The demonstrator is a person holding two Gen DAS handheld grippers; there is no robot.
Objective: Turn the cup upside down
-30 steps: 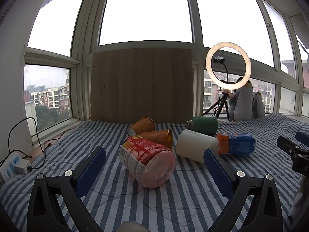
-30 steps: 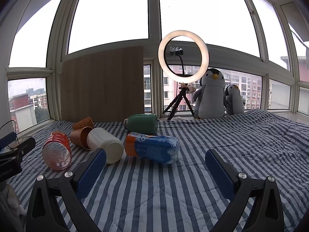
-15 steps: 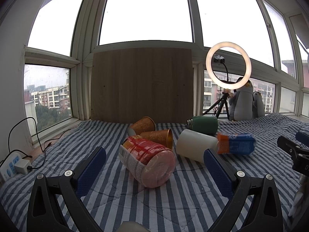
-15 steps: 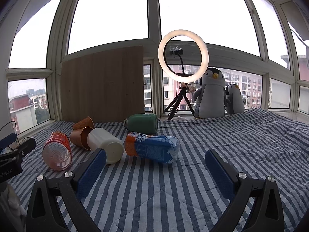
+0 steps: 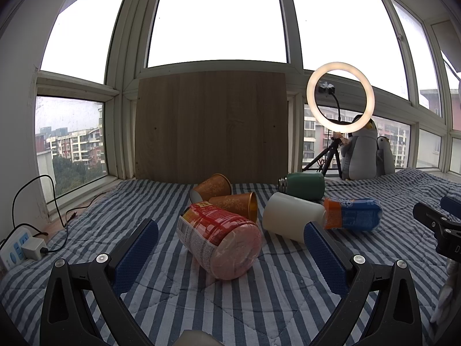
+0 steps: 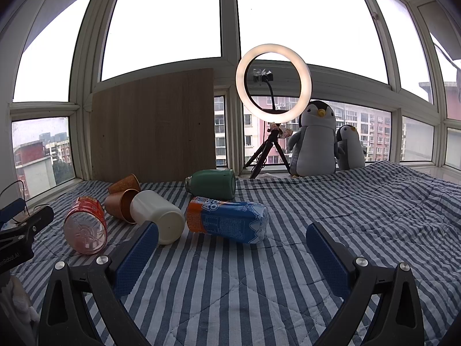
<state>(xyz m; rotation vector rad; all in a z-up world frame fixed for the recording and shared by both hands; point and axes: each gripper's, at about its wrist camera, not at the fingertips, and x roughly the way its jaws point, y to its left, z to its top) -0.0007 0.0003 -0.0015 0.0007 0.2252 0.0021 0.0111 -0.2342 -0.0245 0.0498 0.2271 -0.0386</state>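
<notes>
Several cups and containers lie on their sides on a striped blanket point(image 5: 230, 302). A red-labelled clear jar point(image 5: 219, 242) lies nearest my left gripper point(image 5: 230, 248), which is open and empty just short of it. Behind it lie two copper paper cups point(image 5: 234, 203) point(image 5: 211, 186), a white cup point(image 5: 292, 216), a green flask point(image 5: 304, 181) and a blue-orange packet point(image 5: 353, 214). My right gripper point(image 6: 232, 252) is open and empty, in front of the white cup point(image 6: 157, 214) and the blue-orange packet point(image 6: 227, 222). The jar point(image 6: 85, 225) lies to its left.
A wooden board point(image 5: 211, 127) leans on the window behind the cups. A ring light on a tripod point(image 6: 273, 83) and two penguin toys point(image 6: 315, 141) stand at the back right. A power strip with cable point(image 5: 20, 249) lies at the left edge.
</notes>
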